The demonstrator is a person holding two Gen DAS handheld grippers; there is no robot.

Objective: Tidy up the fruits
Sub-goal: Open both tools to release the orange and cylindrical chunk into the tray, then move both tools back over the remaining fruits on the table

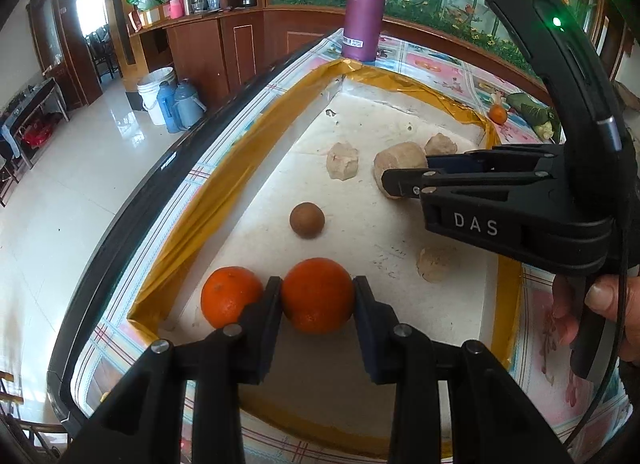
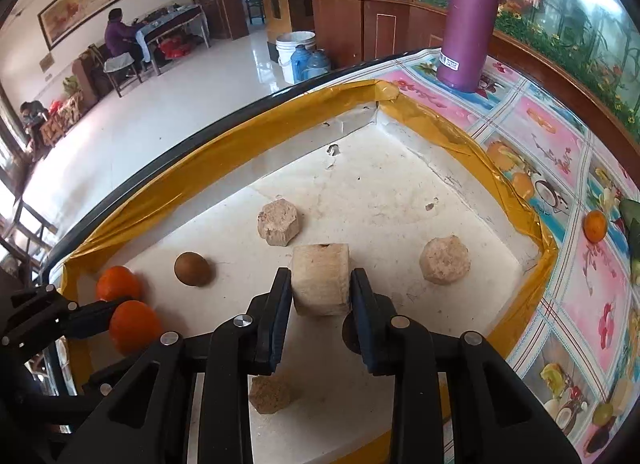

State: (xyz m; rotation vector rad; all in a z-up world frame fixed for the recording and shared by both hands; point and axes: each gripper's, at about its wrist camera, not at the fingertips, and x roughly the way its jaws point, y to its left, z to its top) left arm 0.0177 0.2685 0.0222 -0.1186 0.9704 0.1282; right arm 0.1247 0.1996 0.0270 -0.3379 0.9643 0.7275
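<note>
In the left wrist view my left gripper (image 1: 316, 296) is shut on an orange (image 1: 316, 288), low at the near left of a white tray with a gold taped rim (image 1: 240, 152). A second orange (image 1: 230, 296) lies right beside it. A small brown round fruit (image 1: 307, 220) sits alone further in. My right gripper (image 2: 320, 278) is shut on a beige cylindrical chunk (image 2: 320, 264) near the tray's middle. Three more beige chunks (image 2: 279, 223) (image 2: 445, 260) (image 2: 270, 394) lie around it. A dark round thing (image 2: 349, 334) is half hidden behind the right finger.
A tall purple bottle (image 1: 366, 4) stands on the patterned tablecloth beyond the tray's far corner. A small orange (image 2: 595, 226) and a green vegetable (image 1: 528, 108) lie on the cloth right of the tray. The table's dark edge (image 1: 120, 224) runs along the left, above the floor.
</note>
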